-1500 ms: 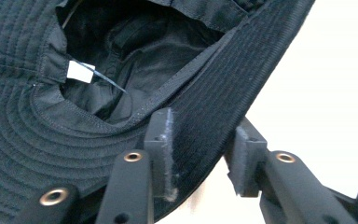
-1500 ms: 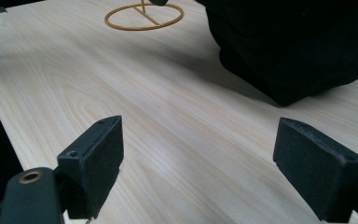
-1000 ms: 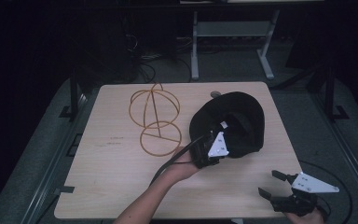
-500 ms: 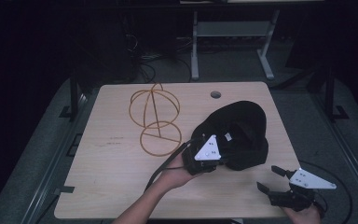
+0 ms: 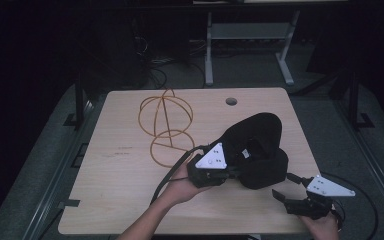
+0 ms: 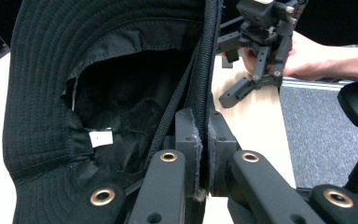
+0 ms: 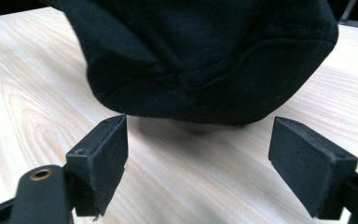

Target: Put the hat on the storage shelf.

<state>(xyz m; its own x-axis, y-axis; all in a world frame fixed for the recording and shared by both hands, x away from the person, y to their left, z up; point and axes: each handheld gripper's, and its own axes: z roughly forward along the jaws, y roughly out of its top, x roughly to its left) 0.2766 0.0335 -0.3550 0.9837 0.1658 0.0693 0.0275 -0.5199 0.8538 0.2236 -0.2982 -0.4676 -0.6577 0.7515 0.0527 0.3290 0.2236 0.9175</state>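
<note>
Left claw [image 5: 230, 172] pinched tight on the brim of the black hat [image 5: 260, 150], cloth edge and cord squeezed flat between the jaws in the left gripper view. Right claw [image 5: 282, 195] spread wide, holding nothing, low over the near right corner of the surface [image 5: 115, 195], just beside the hat's crown and aimed at it.

Hat toward the right half of the surface, tipped up on its side with the hollow facing the left claw; white label [image 6: 100, 138] visible inside. Underside of the crown apparently lifted slightly, judging by the shadow beneath it in the right gripper view, though contact elsewhere cannot be ruled out.

Probably light and limp: soft fabric, folding and sagging under its own weight, not slippery, not fragile. Stitched brim likely the firmest part, so best taken there, opposite the existing grip, rather than on the loose crown, which would bunch up.

Orange wire frame [image 5: 164, 125] well apart to the left, untouched.
</note>
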